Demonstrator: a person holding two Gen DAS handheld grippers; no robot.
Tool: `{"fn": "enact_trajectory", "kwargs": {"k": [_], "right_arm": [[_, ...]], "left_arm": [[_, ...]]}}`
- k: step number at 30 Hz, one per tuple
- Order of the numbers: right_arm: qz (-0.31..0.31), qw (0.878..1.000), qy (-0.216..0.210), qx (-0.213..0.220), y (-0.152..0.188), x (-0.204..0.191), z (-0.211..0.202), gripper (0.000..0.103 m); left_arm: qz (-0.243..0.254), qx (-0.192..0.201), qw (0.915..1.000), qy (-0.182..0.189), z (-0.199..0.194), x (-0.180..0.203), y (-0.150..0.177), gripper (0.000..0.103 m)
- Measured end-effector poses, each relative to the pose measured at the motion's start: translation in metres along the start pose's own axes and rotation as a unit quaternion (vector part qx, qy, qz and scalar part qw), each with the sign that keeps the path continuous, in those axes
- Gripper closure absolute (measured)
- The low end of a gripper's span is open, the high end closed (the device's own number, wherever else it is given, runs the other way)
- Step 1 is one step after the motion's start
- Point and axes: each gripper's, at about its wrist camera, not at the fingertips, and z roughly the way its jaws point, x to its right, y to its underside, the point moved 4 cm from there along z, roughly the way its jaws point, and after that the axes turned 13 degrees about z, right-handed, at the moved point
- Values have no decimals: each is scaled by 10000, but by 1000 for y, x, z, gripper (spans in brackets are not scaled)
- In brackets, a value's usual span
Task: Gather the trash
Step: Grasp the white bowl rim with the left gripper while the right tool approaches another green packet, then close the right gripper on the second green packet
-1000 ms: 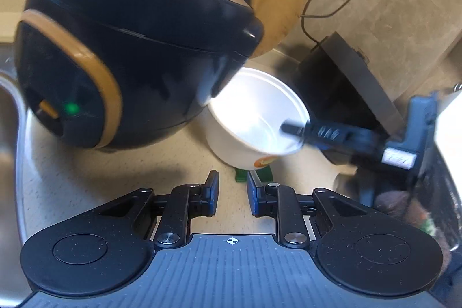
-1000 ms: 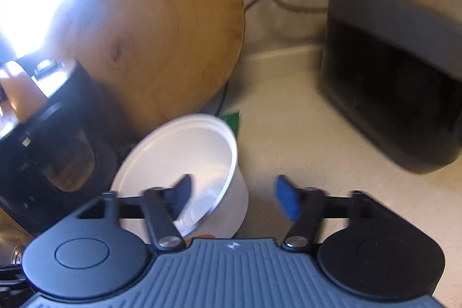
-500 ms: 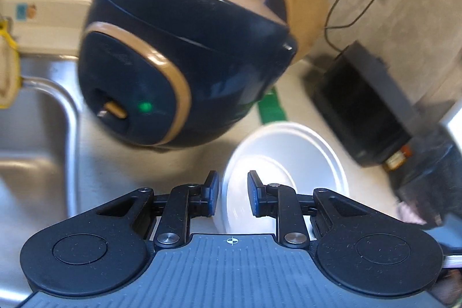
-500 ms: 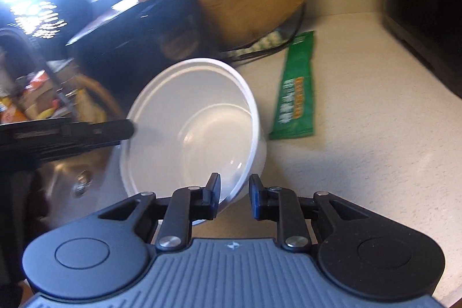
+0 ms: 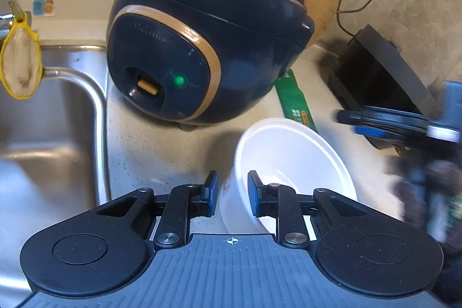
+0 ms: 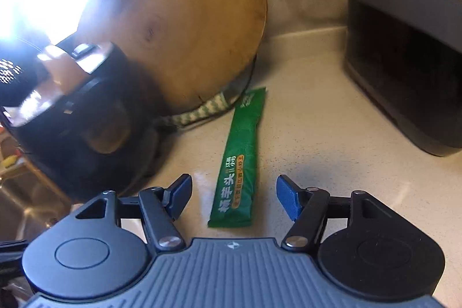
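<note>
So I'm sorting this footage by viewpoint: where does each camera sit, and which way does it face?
Left wrist: rides the left gripper, angled down at the counter; its narrow jaws straddle the white bowl rim, with the rice cooker and sink beyond.
Right wrist: rides the right gripper, angled down; its jaws, just opened, stand over the green wrapper, not pressing it.
Shared: wrapper, cooker, round wooden board, dark box. The left view also catches the blurred right gripper.

My left gripper [image 5: 230, 194], black with blue pads, angles downward, its jaws narrowly set astride a white bowl's wall [image 5: 231, 201]. My right gripper [image 6: 234, 198] has just been opening; nothing sits between its jaws.
</note>
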Motion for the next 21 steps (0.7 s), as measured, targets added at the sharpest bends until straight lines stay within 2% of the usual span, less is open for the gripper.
{"fn": "enact_trajectory", "kwargs": {"k": [5, 6, 7, 8, 9, 11, 13, 17, 21], "right_arm": [[-393, 9982, 421, -160, -1, -8, 63, 39], [-540, 9970, 537, -165, -2, -11, 73, 43], [-688, 9955, 634, -175, 1, -13, 81, 64], [-725, 9952, 633, -161, 2, -14, 84, 72], [-683, 9956, 629, -130, 2, -14, 83, 74], [-538, 9974, 431, -192, 5, -13, 76, 86], [-369, 9987, 205, -272, 12, -7, 59, 91], [-223, 9989, -21, -409, 46, 8, 9, 92], [-324, 9984, -163, -439, 92, 24, -42, 92]], "left_arm": [[-189, -85, 9996, 207, 3, 3, 5, 78], [-208, -86, 9995, 231, 2, 3, 6, 78], [-225, -81, 9994, 261, 2, 3, 7, 78], [-242, -74, 9992, 298, 2, 3, 8, 78], [-260, -72, 9991, 330, 1, 2, 8, 78], [-317, -65, 9988, 379, 1, 0, 10, 78], [-416, -64, 9984, 385, 2, -4, 10, 78], [-539, 9, 9974, 478, 3, -7, 7, 78], [-415, -45, 9978, 516, 7, -2, 4, 78]]}}
